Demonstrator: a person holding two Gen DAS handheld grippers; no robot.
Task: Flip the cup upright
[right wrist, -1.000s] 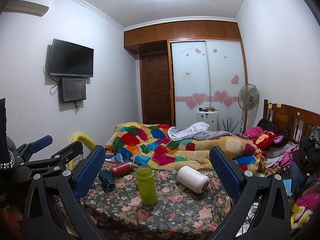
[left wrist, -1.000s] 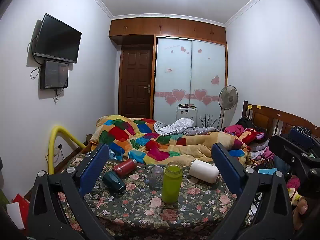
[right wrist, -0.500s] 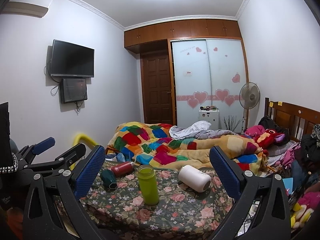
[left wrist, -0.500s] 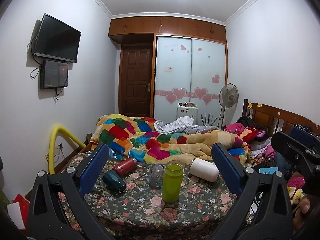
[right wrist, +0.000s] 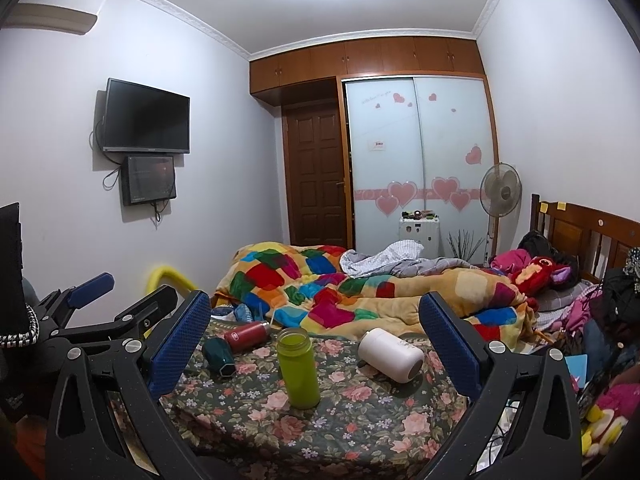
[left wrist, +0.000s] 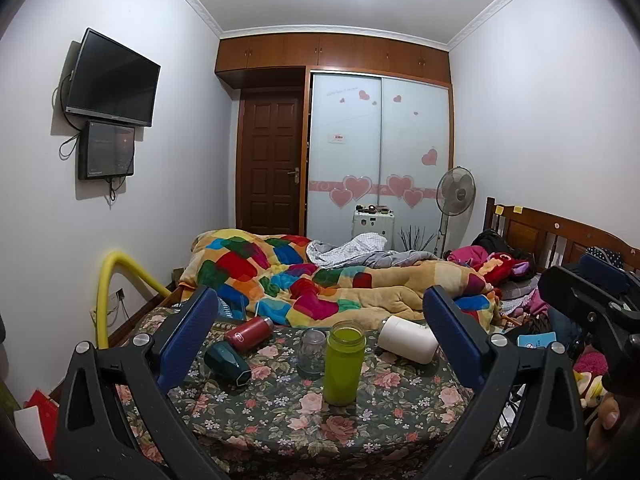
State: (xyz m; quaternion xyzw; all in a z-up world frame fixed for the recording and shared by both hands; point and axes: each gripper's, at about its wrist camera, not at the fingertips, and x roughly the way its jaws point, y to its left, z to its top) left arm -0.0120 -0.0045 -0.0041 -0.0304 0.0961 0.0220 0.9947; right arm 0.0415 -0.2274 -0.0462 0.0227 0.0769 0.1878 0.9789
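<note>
On a floral-cloth table (left wrist: 280,412) (right wrist: 360,420) a white cup (left wrist: 408,339) (right wrist: 391,354), a dark green cup (left wrist: 227,362) (right wrist: 218,355) and a red bottle (left wrist: 249,333) (right wrist: 245,336) lie on their sides. A lime green bottle (left wrist: 344,362) (right wrist: 299,367) stands upright, a small glass jar (left wrist: 312,350) beside it. My left gripper (left wrist: 320,344) is open and empty, held back from the table. My right gripper (right wrist: 316,344) is open and empty too, also short of the table.
A bed with a patchwork quilt (left wrist: 320,280) lies behind the table. A yellow pipe (left wrist: 108,280) curves at the left wall. A wooden headboard (left wrist: 560,236) and piled clothes are at the right. A fan (left wrist: 456,196) stands by the wardrobe.
Both grippers have drifted only slightly; the right view shifted a little toward the table. Nothing on the table has moved.
</note>
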